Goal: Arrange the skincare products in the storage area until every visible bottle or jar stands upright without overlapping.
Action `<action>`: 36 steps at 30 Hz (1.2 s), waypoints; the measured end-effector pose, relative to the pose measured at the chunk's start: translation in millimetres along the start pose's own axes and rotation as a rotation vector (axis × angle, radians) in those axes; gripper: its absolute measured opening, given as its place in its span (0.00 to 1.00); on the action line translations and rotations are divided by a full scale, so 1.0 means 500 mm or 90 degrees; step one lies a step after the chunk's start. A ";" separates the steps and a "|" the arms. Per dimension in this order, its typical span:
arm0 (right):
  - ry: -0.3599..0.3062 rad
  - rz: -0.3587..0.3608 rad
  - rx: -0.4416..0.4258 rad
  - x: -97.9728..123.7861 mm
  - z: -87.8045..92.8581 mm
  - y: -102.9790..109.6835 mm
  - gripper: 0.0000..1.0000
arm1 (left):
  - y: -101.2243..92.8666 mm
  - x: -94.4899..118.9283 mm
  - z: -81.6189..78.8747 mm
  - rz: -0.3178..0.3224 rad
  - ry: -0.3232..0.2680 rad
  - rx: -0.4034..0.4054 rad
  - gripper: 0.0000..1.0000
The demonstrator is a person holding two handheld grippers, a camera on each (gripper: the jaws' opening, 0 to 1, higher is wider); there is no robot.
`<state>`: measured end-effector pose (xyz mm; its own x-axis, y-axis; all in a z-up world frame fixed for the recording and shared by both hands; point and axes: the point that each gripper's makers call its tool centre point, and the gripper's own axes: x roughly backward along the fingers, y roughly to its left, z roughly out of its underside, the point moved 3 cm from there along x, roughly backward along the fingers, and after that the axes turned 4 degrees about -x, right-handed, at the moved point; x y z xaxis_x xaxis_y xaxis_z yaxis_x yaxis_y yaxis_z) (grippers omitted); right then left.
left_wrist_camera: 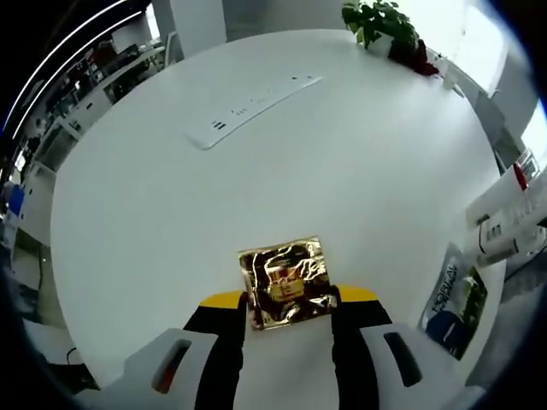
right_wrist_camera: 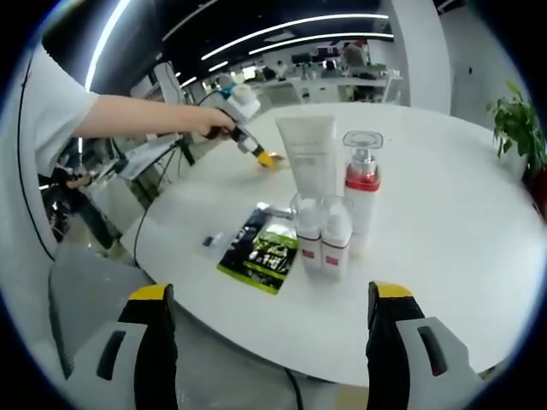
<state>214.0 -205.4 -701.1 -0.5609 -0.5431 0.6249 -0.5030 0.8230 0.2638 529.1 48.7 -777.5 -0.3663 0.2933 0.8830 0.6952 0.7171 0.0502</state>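
Left gripper (left_wrist_camera: 289,297) jaws clamped on gold foil sachet (left_wrist_camera: 286,284), carried out over the bare desk (left_wrist_camera: 342,171) middle. Right gripper (right_wrist_camera: 269,299) jaws apart, empty, facing upright bottles (right_wrist_camera: 323,235) and tube (right_wrist_camera: 308,154) near desk edge; green sachet (right_wrist_camera: 261,249) lies flat beside them.

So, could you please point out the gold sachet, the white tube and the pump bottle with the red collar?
gold sachet (left_wrist_camera: 286,283), left gripper view, centre of foil.
white tube (right_wrist_camera: 308,154), right gripper view, mid-body.
pump bottle (right_wrist_camera: 361,181), right gripper view, red collar.
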 end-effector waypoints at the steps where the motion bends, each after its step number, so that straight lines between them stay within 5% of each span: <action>1: 0.000 0.000 0.001 0.000 0.000 0.000 0.93 | -0.002 0.003 0.001 0.000 -0.003 0.001 0.44; 20: -0.013 -0.005 0.018 0.002 -0.007 0.006 0.93 | -0.040 0.063 0.029 -0.007 -0.019 0.007 0.44; 30: -0.016 -0.011 0.038 0.002 -0.008 0.013 0.93 | -0.049 0.119 0.025 -0.021 -0.038 0.009 0.44; 36: -0.024 -0.018 0.043 0.003 -0.011 0.016 0.92 | -0.087 0.175 0.040 -0.031 -0.051 0.006 0.44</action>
<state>212.6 -198.5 -694.2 -0.5689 -0.5734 0.5896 -0.5620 0.7944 0.2302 454.8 55.8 -711.7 -0.4481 0.3082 0.8392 0.6702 0.7370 0.0872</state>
